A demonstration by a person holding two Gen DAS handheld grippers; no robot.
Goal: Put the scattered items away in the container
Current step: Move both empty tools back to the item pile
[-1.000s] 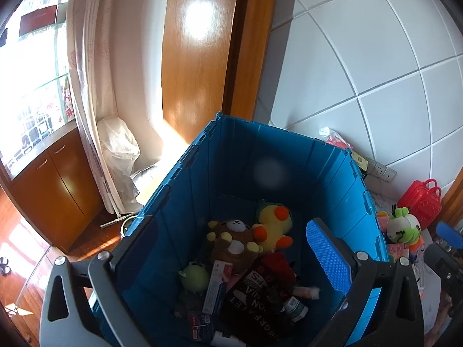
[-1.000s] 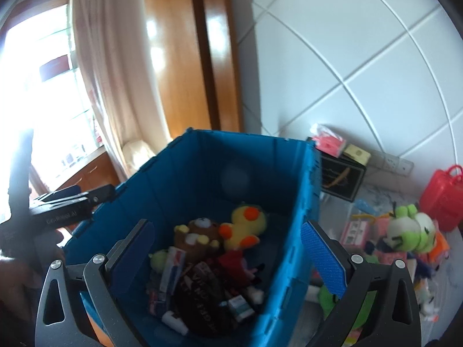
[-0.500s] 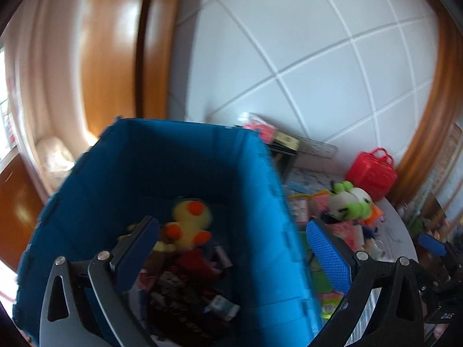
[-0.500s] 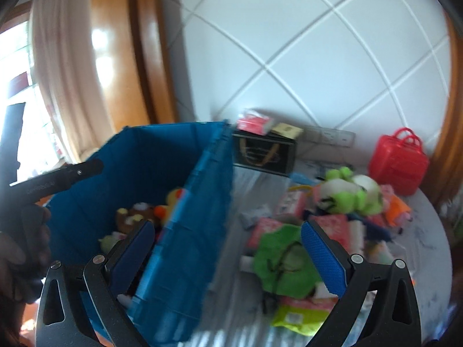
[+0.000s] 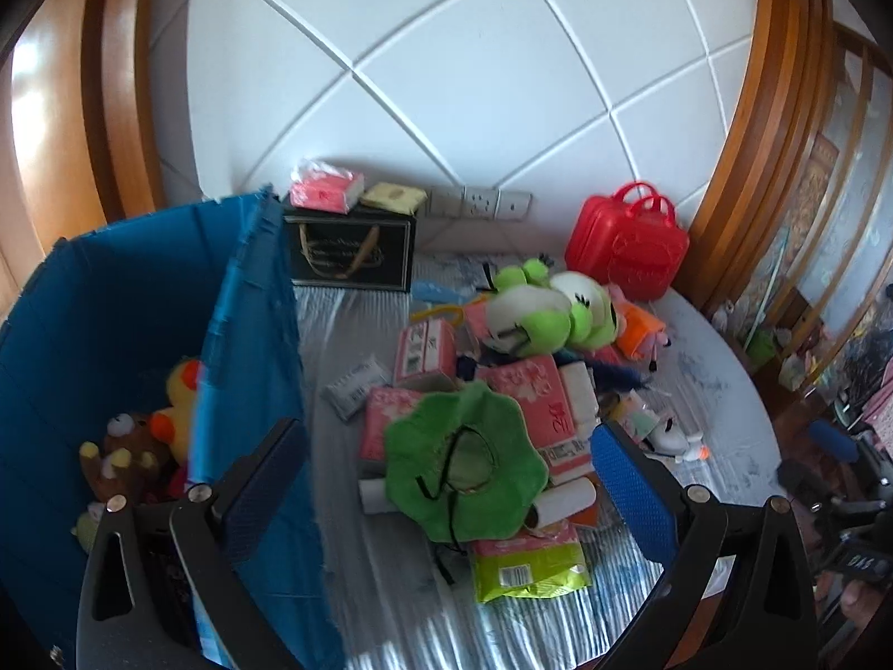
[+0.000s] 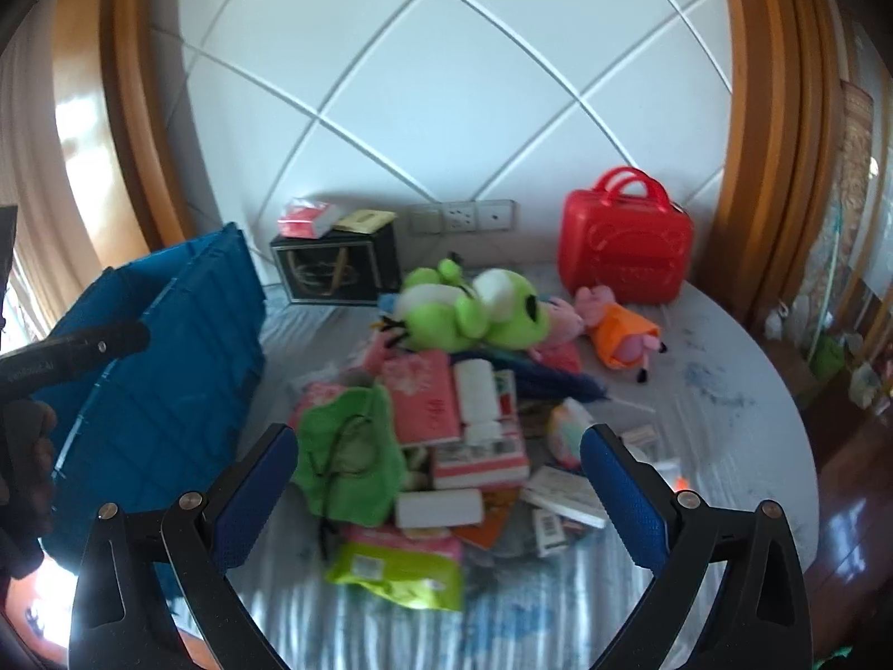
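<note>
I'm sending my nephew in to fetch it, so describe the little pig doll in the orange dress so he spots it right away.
Start at the red plastic carry case standing against the white tiled wall. Just in front of it on the grey table lies the small pink pig doll in an orange dress, right of the big green frog plush. It is the only orange-clothed toy in the pile.

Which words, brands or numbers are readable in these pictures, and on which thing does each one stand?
"30": on the pink flat tissue pack in the pile, read along its edge; uncertain.
Blurred, unreadable: dark print on the pink-and-white carton, gold script on the black box, label on the lime-green snack bag, embossing on the red plastic case.
</note>
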